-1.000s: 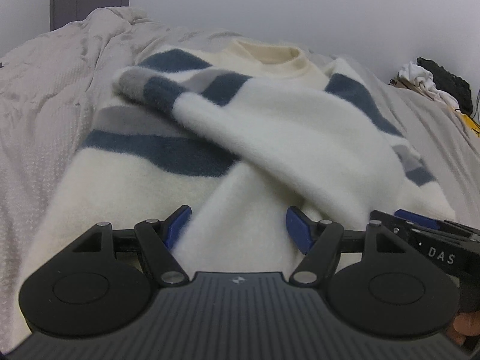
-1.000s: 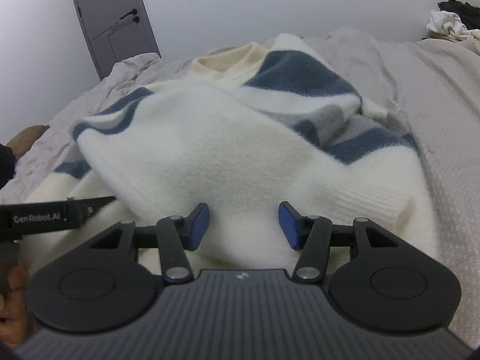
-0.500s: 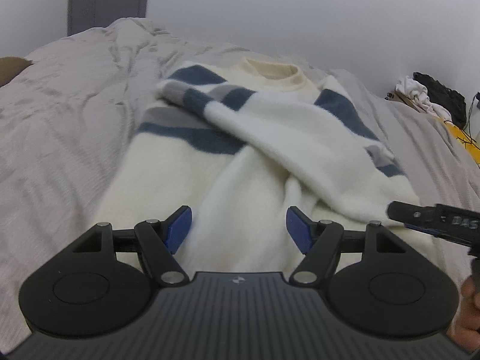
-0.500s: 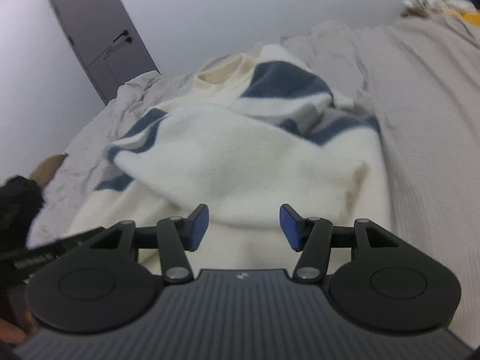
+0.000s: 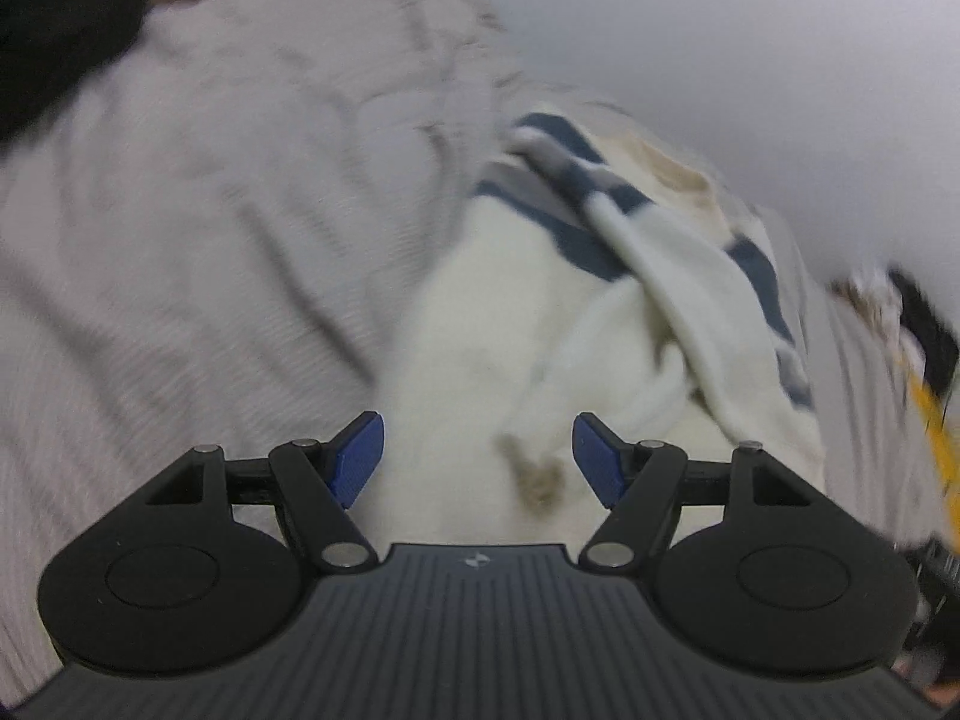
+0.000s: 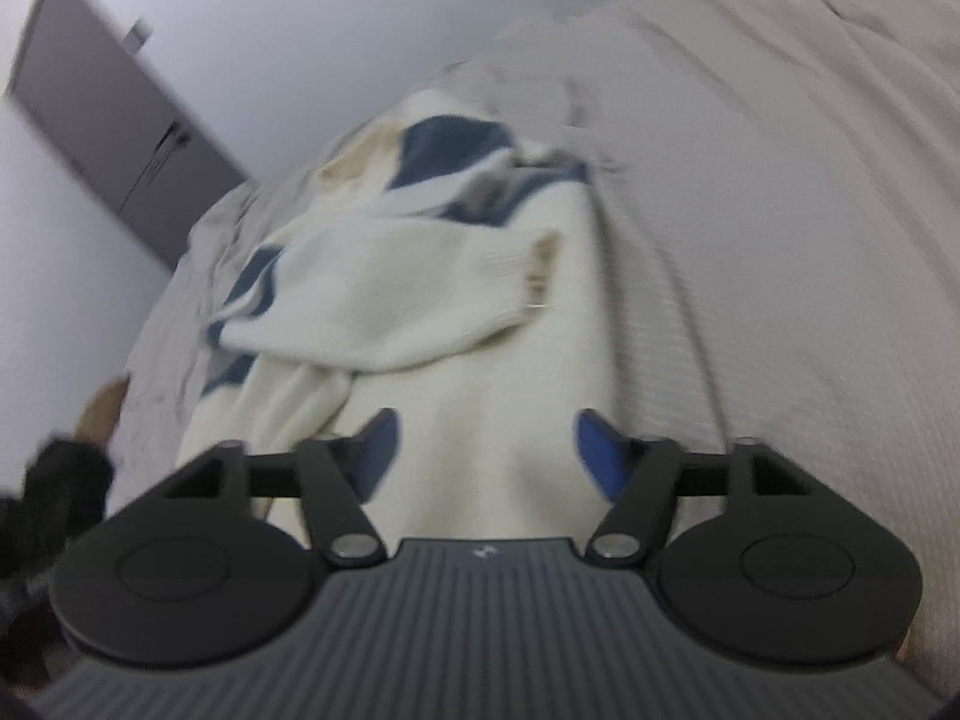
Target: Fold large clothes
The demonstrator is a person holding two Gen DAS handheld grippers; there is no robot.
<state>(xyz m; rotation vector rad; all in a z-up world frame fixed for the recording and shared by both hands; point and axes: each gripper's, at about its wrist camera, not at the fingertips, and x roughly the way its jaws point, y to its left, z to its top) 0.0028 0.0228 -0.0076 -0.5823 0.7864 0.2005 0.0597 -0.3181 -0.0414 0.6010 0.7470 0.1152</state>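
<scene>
Sweater, cream with navy and grey bands, lies flat on the grey bedspread directly ahead of both claws, its long axis running away from them: hem nearest the fingertips, cream collar at the far end. Both sleeves are already laid across the chest, one cuff showing ahead of the right claw and a little to its right. The left gripper has its blue pads spread wide with nothing between them; the hem sits just beyond and below the pads, its left edge roughly in line with the left pad. The right gripper is likewise wide and empty, its jaws having just been opening, with only cloth seen past them and no pinch on it; the sweater's right edge falls about in line with its right pad. Both views are blurred and tilted, so whether either claw touches the fabric cannot be told. Judging from this layout, what is left is the lengthwise fold, hem carried forward toward the collar. That turns on each claw meeting its own hem corner: the left claw is nearer the left corner, the right claw nearer the right one, and neither is closer to the hem overall.
</scene>
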